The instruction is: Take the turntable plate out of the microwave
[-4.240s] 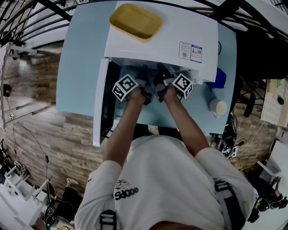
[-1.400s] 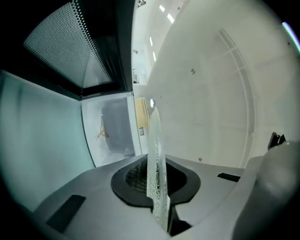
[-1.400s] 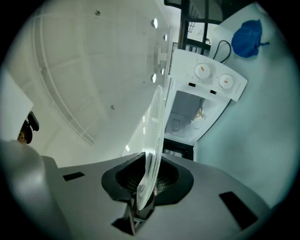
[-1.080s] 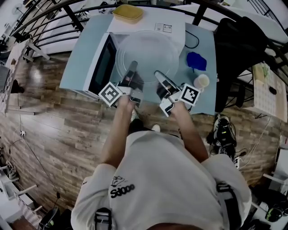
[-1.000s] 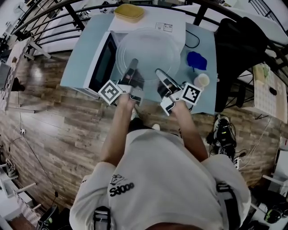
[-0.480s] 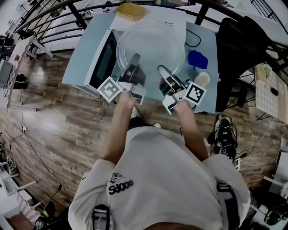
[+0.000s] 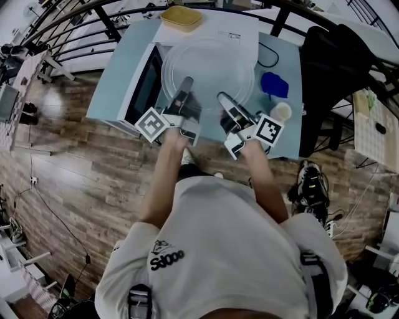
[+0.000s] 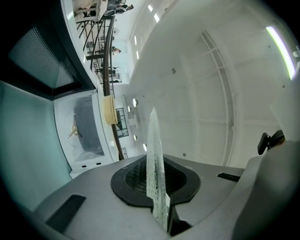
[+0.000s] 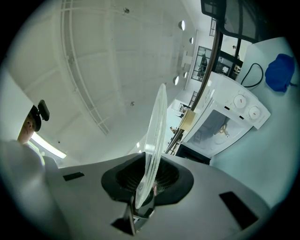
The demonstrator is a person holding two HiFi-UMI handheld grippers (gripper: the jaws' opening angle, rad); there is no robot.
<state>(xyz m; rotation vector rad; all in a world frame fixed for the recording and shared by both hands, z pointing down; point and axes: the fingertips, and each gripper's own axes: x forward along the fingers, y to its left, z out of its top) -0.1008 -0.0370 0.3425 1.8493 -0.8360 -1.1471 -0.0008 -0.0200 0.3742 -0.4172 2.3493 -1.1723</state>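
Both grippers are pinching the turntable plate point(image 7: 209, 65), each at the near rim. In the head view the left gripper point(image 7: 186, 87) bites the rim at about 7 o'clock of the plate, and the right gripper point(image 7: 224, 101) at about 5 o'clock. The left gripper view shows the glass rim point(image 8: 154, 159) edge-on, squeezed between the two grey jaws, against the black ribbed pad point(image 8: 136, 180). The right gripper view shows the same: the rim point(image 9: 157, 136) stands nearly upright in the narrow slit between the jaws.

The plate is outside the microwave point(image 7: 209, 26), held in the air in front of it – it is clear glass, so the white top of the oven and the light blue table point(image 7: 112, 78) show through it. The door point(image 7: 144, 87) stands open at 9 o'clock of the plate. In the right gripper view the open cavity point(image 9: 218, 133) lies at 3 o'clock of the rim, with a small three-armed hub on its floor and two round knobs point(image 9: 247, 107) on the panel beside it.

On the microwave top, at 12 o'clock of the plate, lies a yellow container point(image 7: 181, 17). A blue thing point(image 7: 274, 84) lies on the table at 3 o'clock of the plate; I cannot tell what it is. A pale round cup point(image 7: 280, 112) stands at 4 o'clock, just beside the marker cube of the right gripper. A black cable point(image 7: 268, 57) curls on the table at 2 o'clock. The person in a white shirt point(image 7: 230, 249) stands on a wooden floor point(image 7: 68, 174) – both arms stretch toward 12 o'clock.
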